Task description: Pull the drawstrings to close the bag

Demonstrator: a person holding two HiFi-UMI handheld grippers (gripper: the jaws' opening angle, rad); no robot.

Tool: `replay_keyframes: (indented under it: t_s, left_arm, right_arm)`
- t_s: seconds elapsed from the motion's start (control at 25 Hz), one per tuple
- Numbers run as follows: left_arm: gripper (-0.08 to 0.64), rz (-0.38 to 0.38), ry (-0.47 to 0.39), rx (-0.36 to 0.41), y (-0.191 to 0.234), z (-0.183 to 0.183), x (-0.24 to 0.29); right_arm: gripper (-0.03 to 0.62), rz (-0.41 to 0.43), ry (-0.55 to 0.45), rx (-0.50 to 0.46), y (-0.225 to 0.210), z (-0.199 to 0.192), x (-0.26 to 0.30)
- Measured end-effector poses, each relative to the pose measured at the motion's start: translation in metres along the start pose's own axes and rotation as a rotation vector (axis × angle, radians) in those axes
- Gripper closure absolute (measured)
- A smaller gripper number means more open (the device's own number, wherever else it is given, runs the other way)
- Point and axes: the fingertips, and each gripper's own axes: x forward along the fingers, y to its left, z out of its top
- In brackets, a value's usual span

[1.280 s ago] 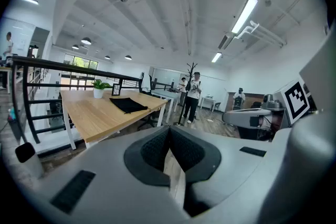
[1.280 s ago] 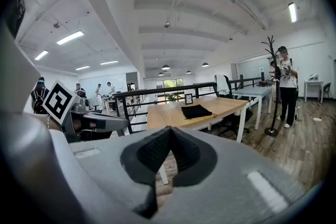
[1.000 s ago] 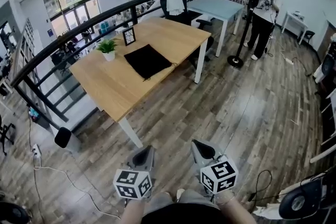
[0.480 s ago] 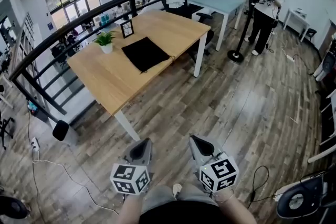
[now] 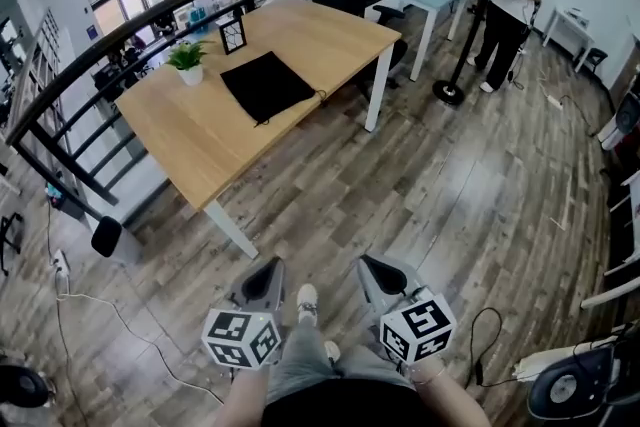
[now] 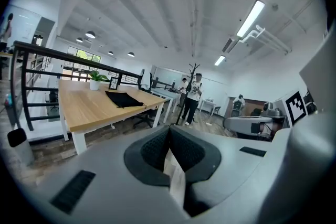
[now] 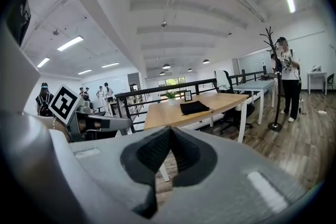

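Open-plan office with a wood-plank floor [image 5: 470, 175], seen from above; a wooden bench [image 5: 225, 135] stands ahead.
A black drawstring bag [image 5: 266, 86] lies flat on the bench, near a small potted plant [image 5: 188, 62] and a picture frame [image 5: 233, 33]. The left claw [image 5: 270, 267] and right claw [image 5: 370, 265] hover over the floor, well apart from the bench, each with jaws pressed together and holding nothing. A person [image 5: 505, 0] stands far right.

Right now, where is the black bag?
In the head view, the black bag lies on the wooden table, right of the potted plant, near the picture frame.
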Motion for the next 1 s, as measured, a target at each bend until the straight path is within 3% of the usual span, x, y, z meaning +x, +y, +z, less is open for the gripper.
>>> replay_keyframes:
  t_s: [0.32, 0.8, 1.0]
  left_arm:
    - [0.546, -0.034, -0.019, -0.045, 0.05, 0.037, 0.073]
    - [0.546, -0.113, -0.022, -0.031, 0.136, 0.12, 0.205]
    - [0.546, -0.147, 0.002, 0.025, 0.154, 0.138, 0.242]
  right_arm:
    - [0.592, -0.014, -0.002, -0.001, -0.044, 0.023, 0.079]
    - [0.592, -0.078, -0.039, -0.008, -0.115, 0.094, 0.231]
    - [0.592, -0.094, -0.056, -0.007, -0.133, 0.117, 0.272]
